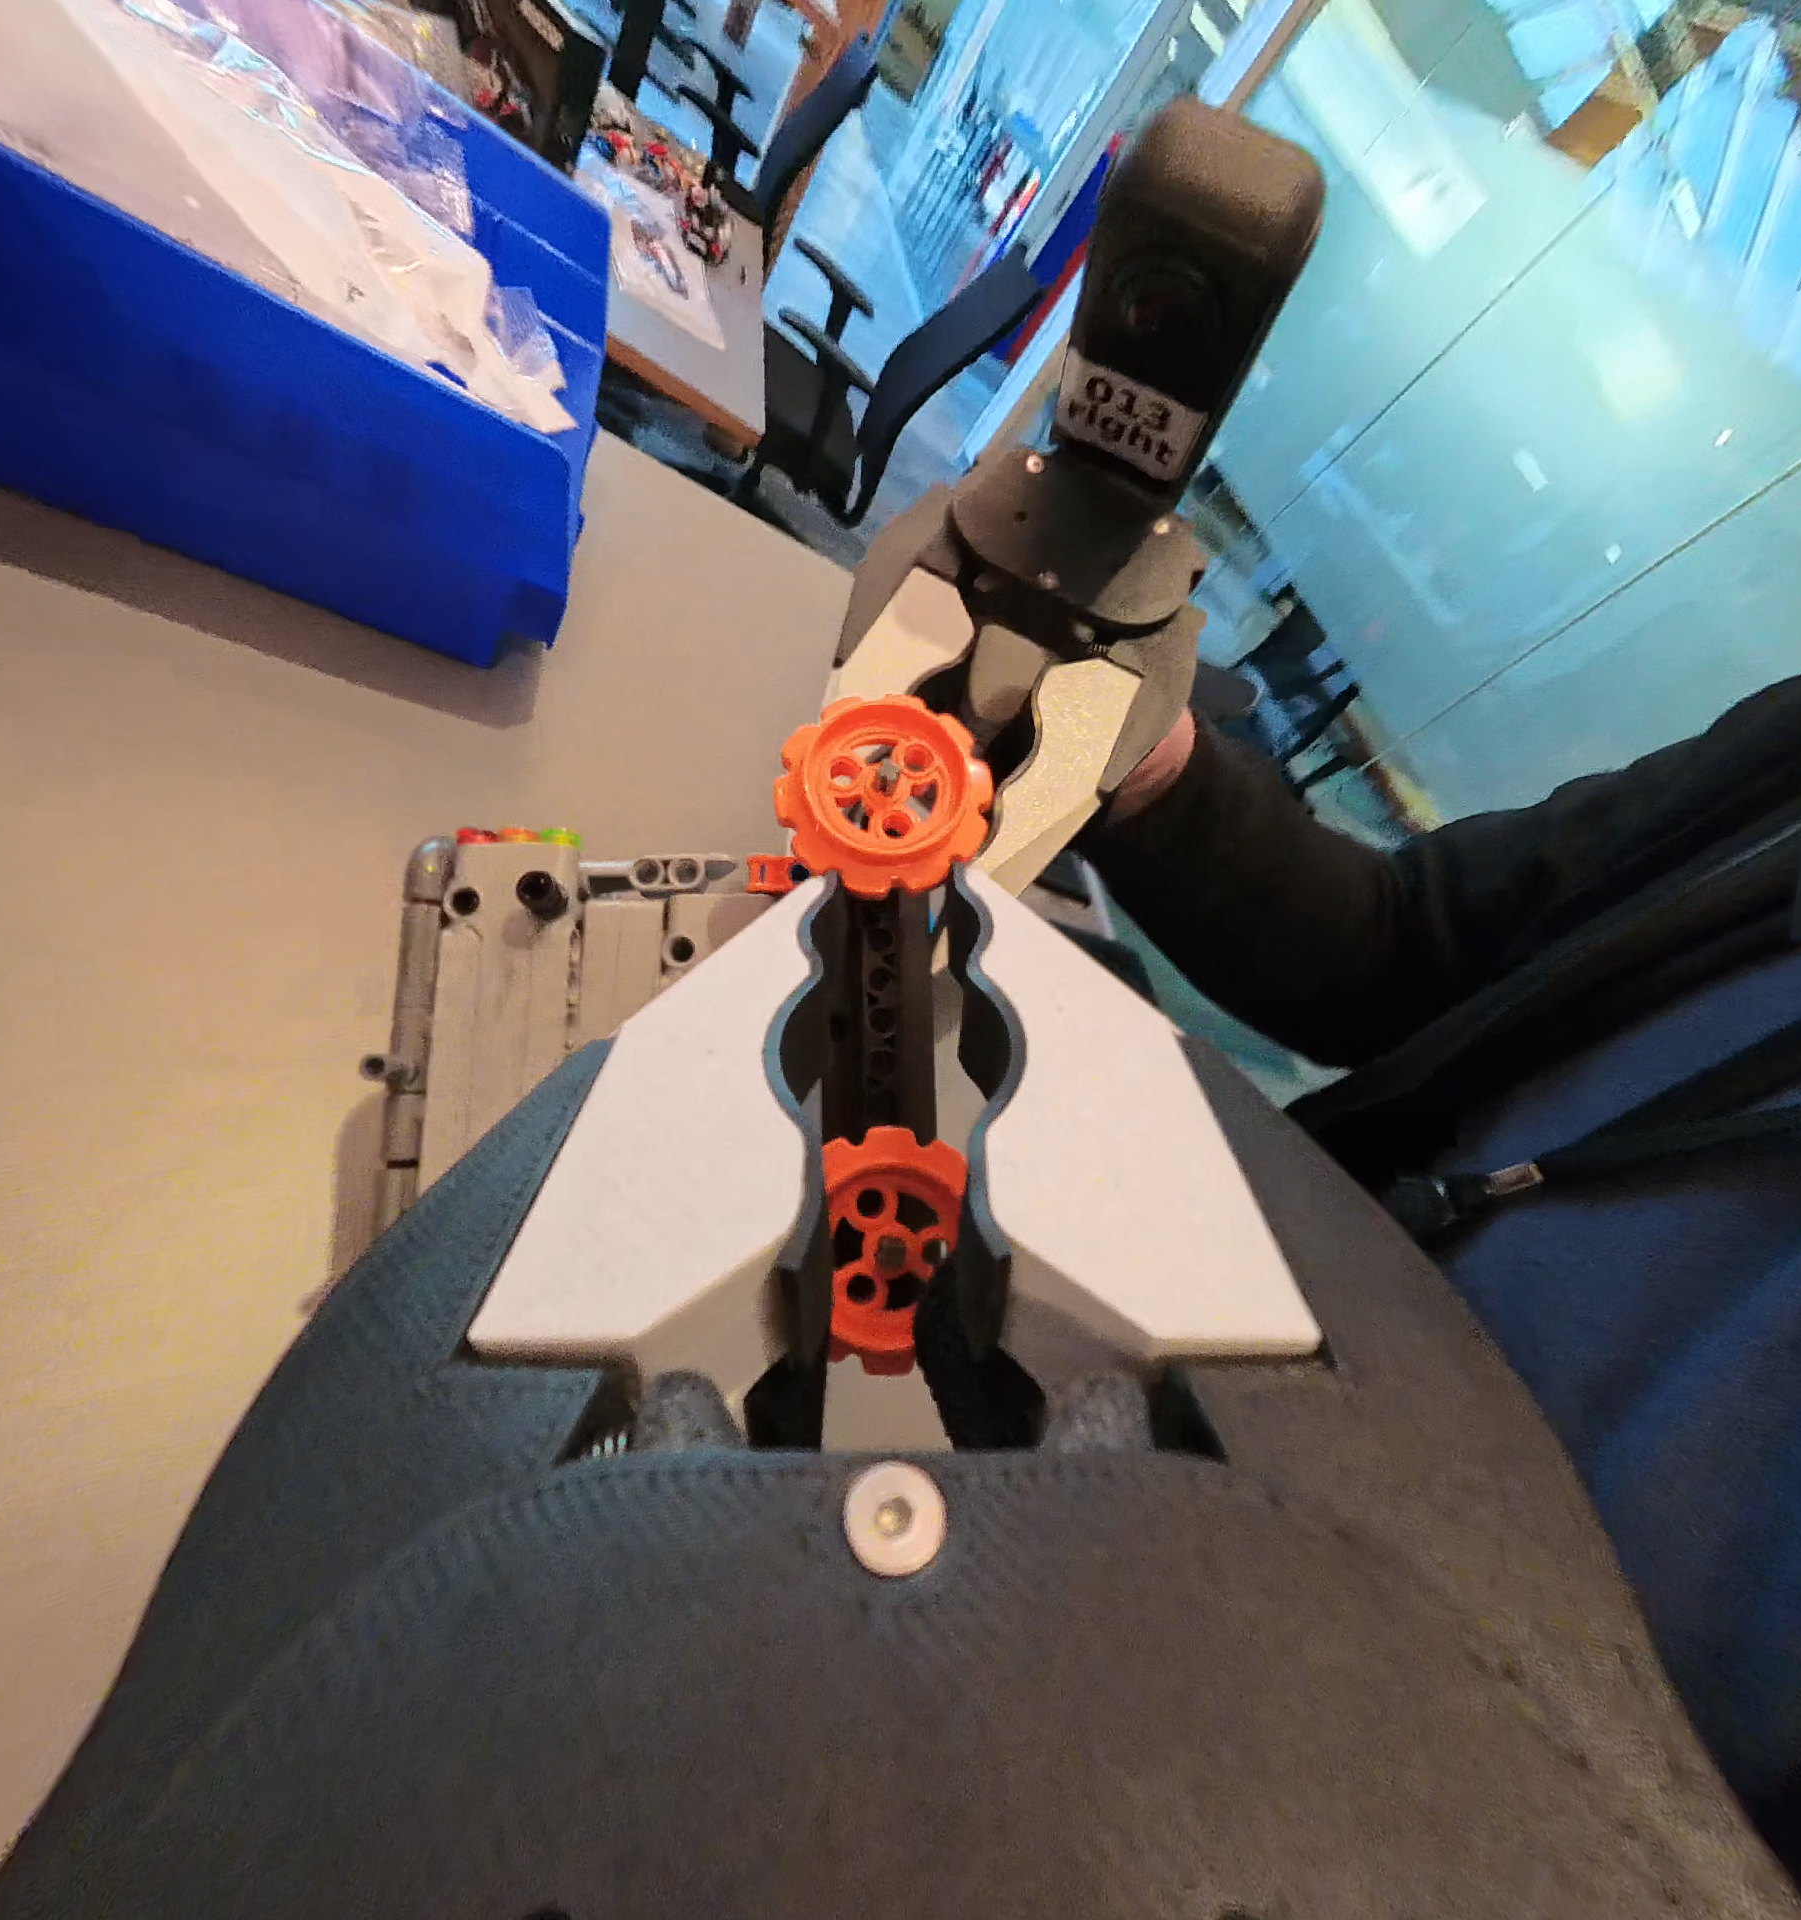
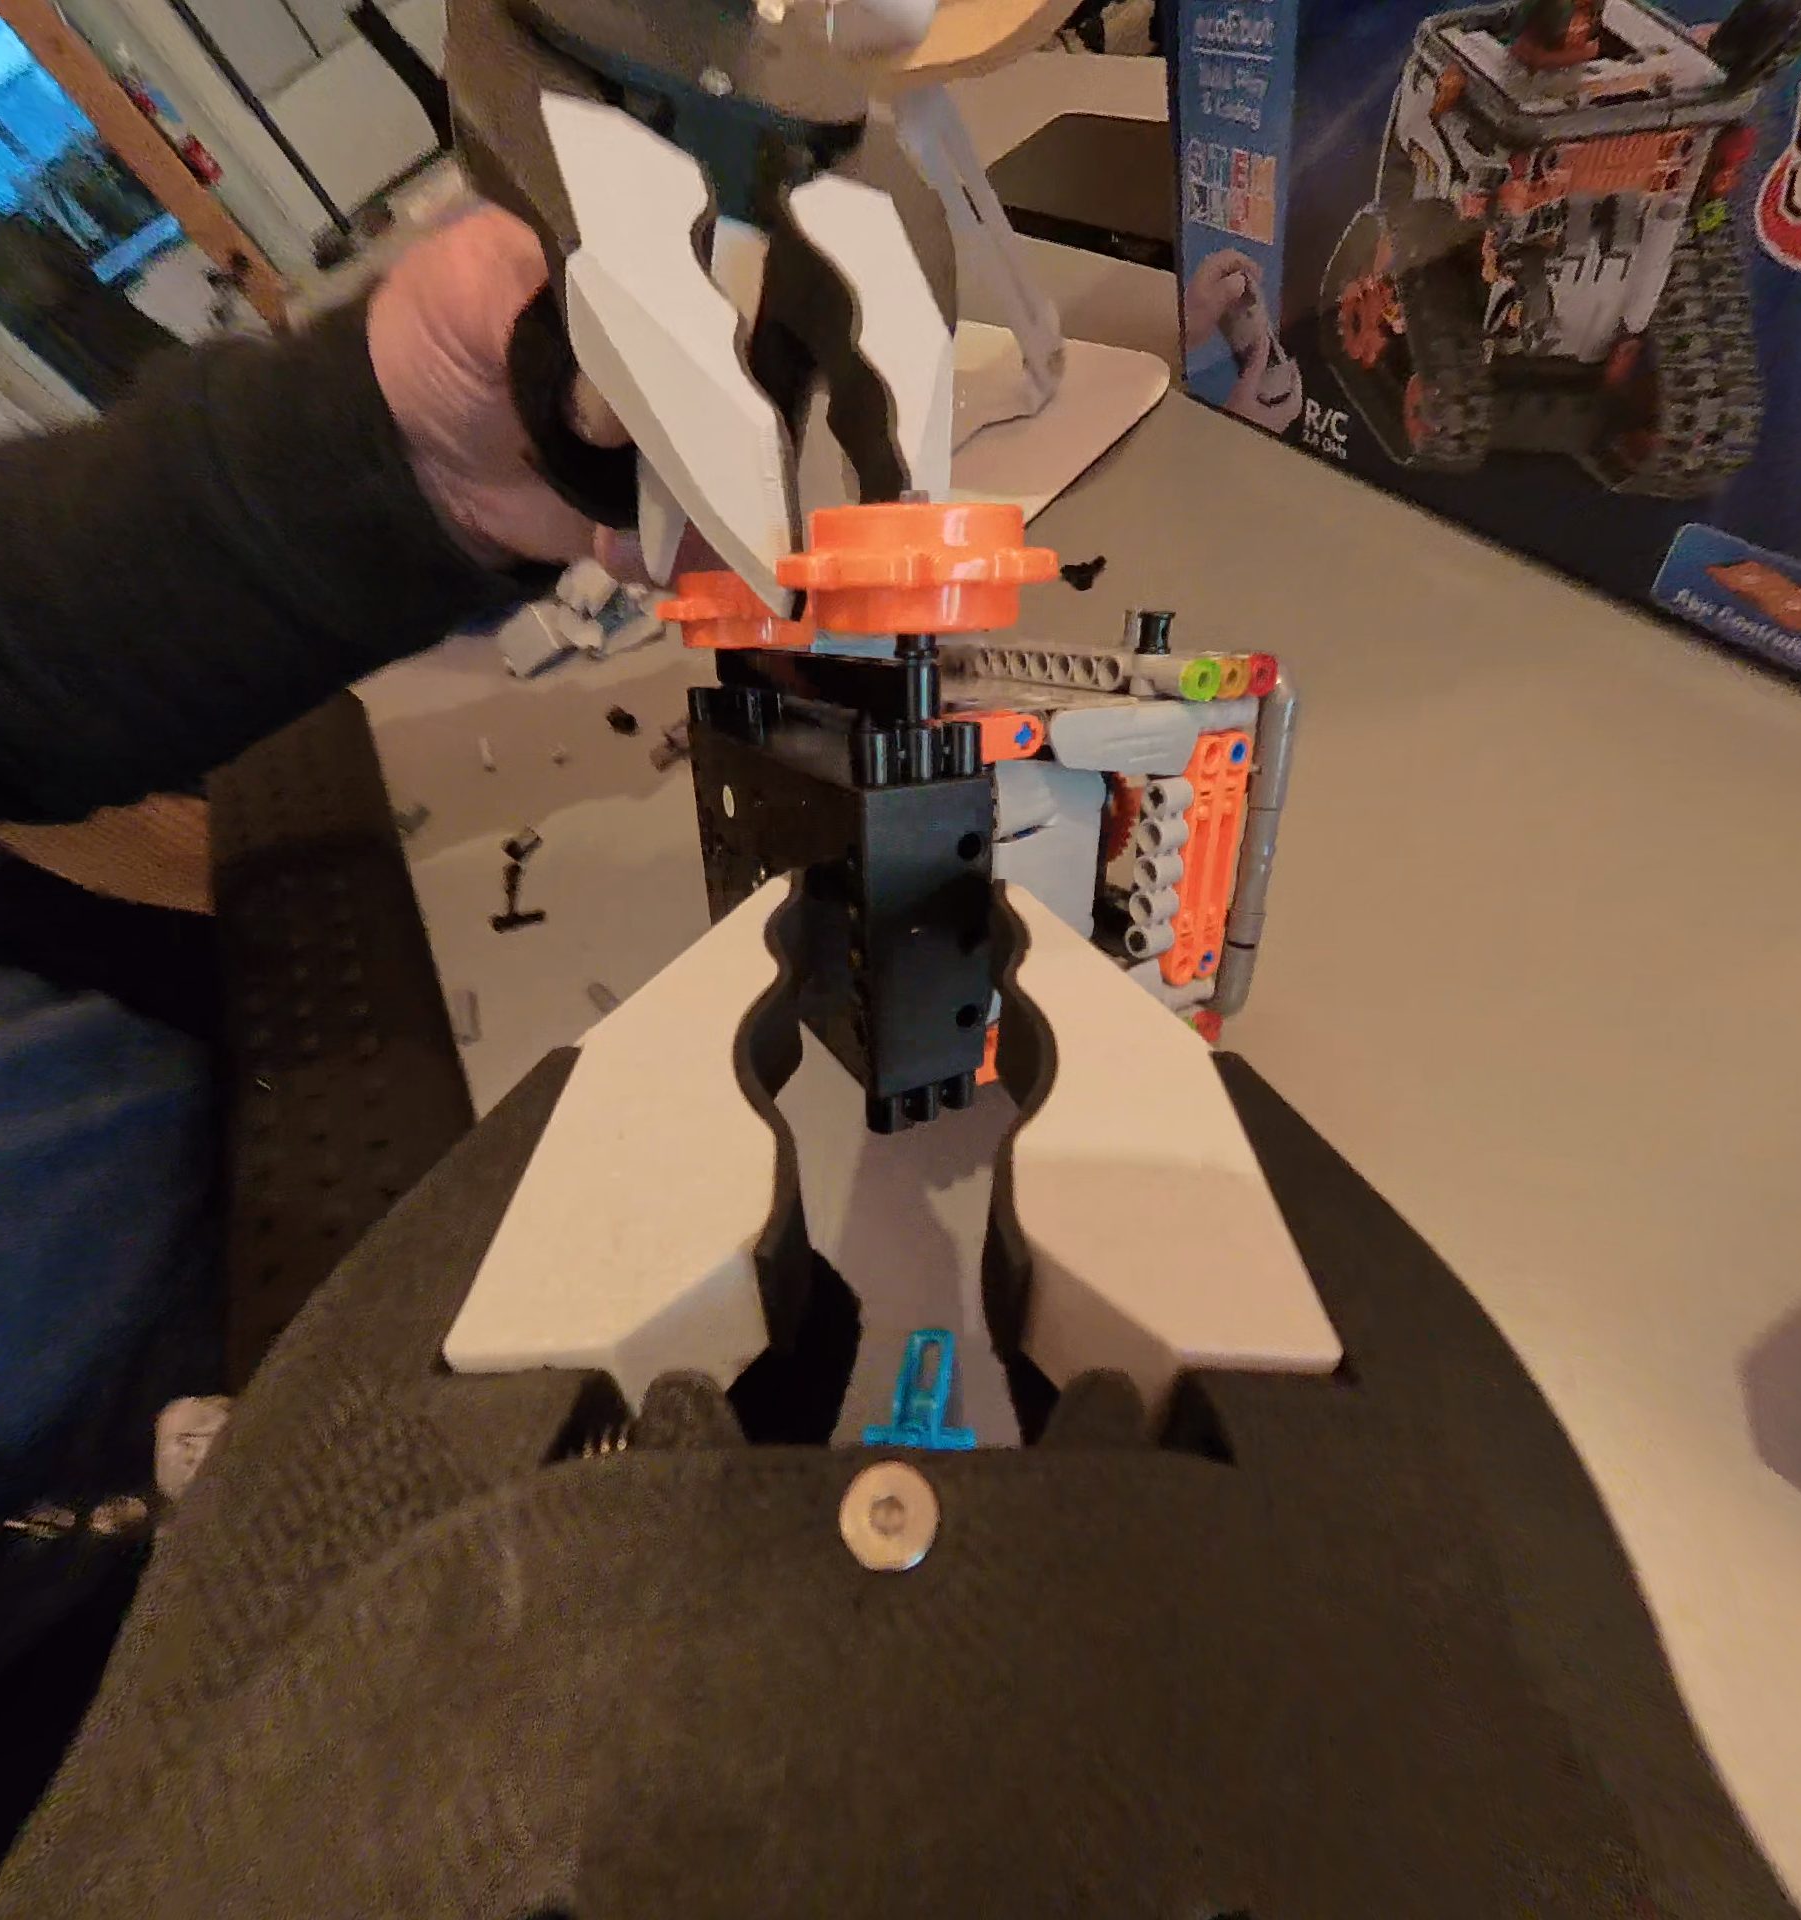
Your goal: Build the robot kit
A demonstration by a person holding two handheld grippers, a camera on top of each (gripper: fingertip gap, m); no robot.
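Observation:
A grey, black and orange brick-built model [image 2: 1176,821] stands on the table [image 2: 1498,935]; it also shows in the left wrist view [image 1: 522,966]. My left gripper [image 1: 891,904] is shut on the model's black beam [image 1: 880,997], with one orange toothed wheel [image 1: 891,1247] between its fingers and another [image 1: 883,795] just past the tips. In the right wrist view the left gripper [image 2: 860,540] comes down from above onto the orange wheels [image 2: 917,571]. My right gripper [image 2: 896,904] is shut on the model's black block [image 2: 917,904]. It shows behind the wheel in the left wrist view [image 1: 989,769].
A blue bin [image 1: 252,416] with clear plastic bags stands at the back left. The printed toy box [image 2: 1498,312] stands at the back right. Small loose parts [image 2: 517,883] lie on the table, and a blue pin [image 2: 922,1392] lies under my right gripper. Office chairs [image 1: 875,343] stand beyond the table. Some 5 cm of space lies between my two pairs of fingers.

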